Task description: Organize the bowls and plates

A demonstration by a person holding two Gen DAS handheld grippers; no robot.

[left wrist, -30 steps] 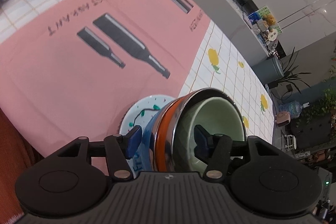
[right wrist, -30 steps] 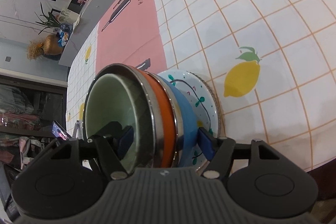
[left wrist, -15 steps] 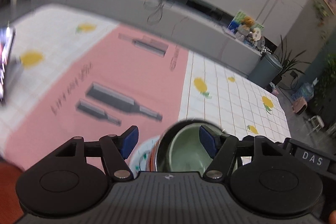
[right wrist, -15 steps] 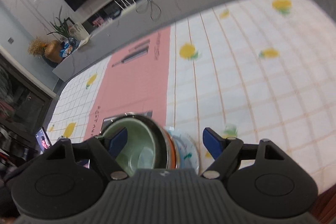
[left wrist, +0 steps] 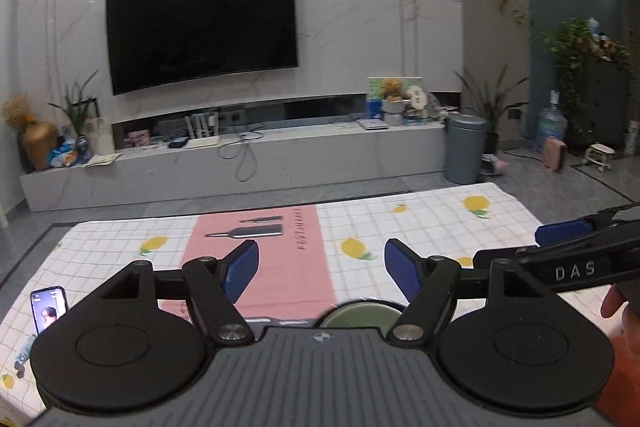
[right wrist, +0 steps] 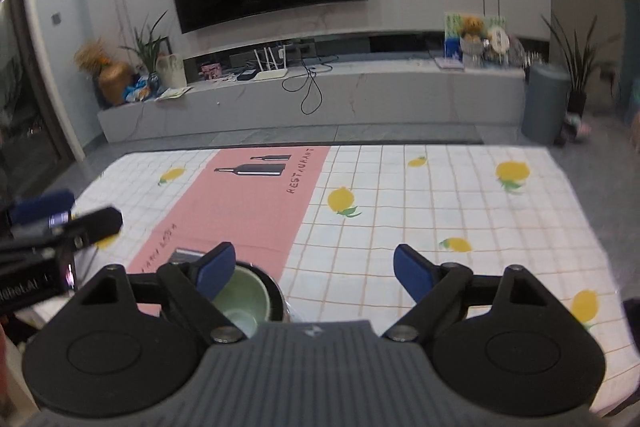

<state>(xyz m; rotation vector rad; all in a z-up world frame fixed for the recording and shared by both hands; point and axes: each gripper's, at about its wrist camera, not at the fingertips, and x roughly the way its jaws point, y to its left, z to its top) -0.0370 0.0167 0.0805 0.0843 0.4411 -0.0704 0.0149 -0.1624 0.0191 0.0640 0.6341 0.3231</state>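
The cloth (right wrist: 440, 219) is white with an orange grid and yellow lemons; its pink strip (right wrist: 248, 211) carries dark bottle prints. The bowl (right wrist: 242, 297) is pale green inside. Both hand-held grippers have blue pads (left wrist: 402, 269).

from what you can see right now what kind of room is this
Most likely a home living room: a large wall-mounted TV hangs above a long low media console, with potted plants beside it. The work happens on a table under a lemon-print tablecloth, where a stack of bowls sits.
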